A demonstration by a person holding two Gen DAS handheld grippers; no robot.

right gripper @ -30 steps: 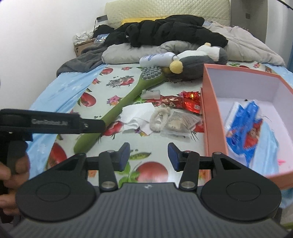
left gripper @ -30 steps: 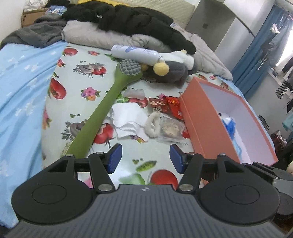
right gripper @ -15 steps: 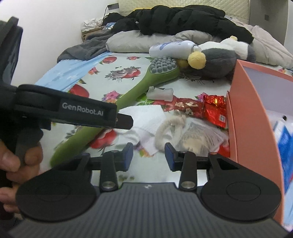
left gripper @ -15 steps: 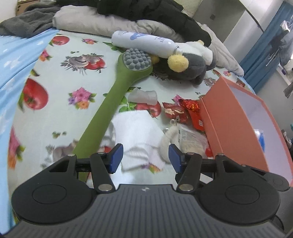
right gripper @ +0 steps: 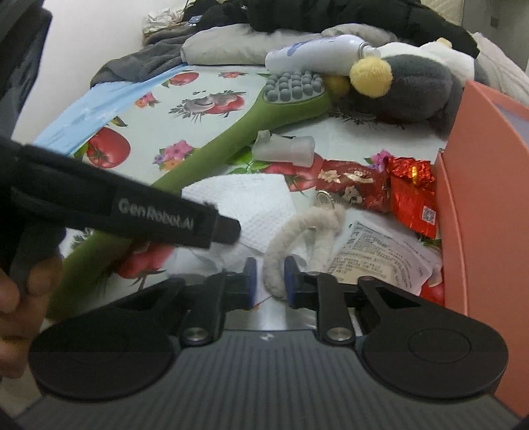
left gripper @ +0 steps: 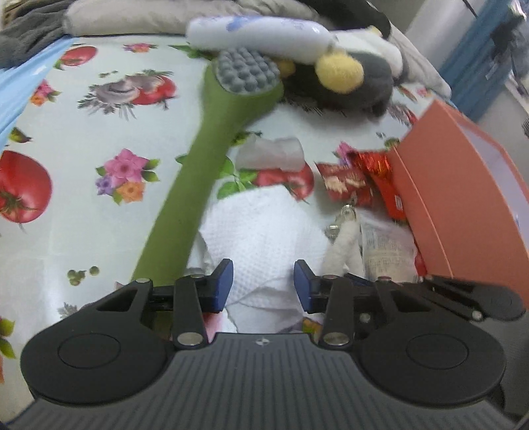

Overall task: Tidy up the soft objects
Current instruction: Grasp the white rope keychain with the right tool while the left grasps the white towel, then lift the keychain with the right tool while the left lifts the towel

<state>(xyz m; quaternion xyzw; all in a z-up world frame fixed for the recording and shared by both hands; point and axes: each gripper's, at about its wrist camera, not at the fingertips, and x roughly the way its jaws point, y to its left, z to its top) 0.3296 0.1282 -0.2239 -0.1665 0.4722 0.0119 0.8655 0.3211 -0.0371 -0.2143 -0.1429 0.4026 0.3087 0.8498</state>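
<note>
A folded white cloth [left gripper: 264, 231] lies on the fruit-print bed sheet, and my left gripper [left gripper: 263, 286] is open right over its near edge. A fluffy white ring [right gripper: 307, 225] lies beside the cloth, on a clear packet with printed paper [right gripper: 380, 251]. My right gripper [right gripper: 268, 278] has its pads closed onto the near part of the ring. The cloth also shows in the right wrist view [right gripper: 244, 201], and so does the left gripper's body [right gripper: 132, 211]. A grey plush toy with a yellow pompom [right gripper: 413, 89] lies further back.
A long green massage brush [left gripper: 211, 158] lies diagonally left of the cloth. An orange box [right gripper: 479, 198] stands at the right. Red snack wrappers [right gripper: 380, 185], a small clear packet [right gripper: 284, 149] and a white bottle [left gripper: 258, 29] lie beyond. Pillows and dark clothes are at the back.
Both grippers have moved forward and down toward the bed. The left now hovers over the white cloth. The right has narrowed its jaws around the fluffy ring.
</note>
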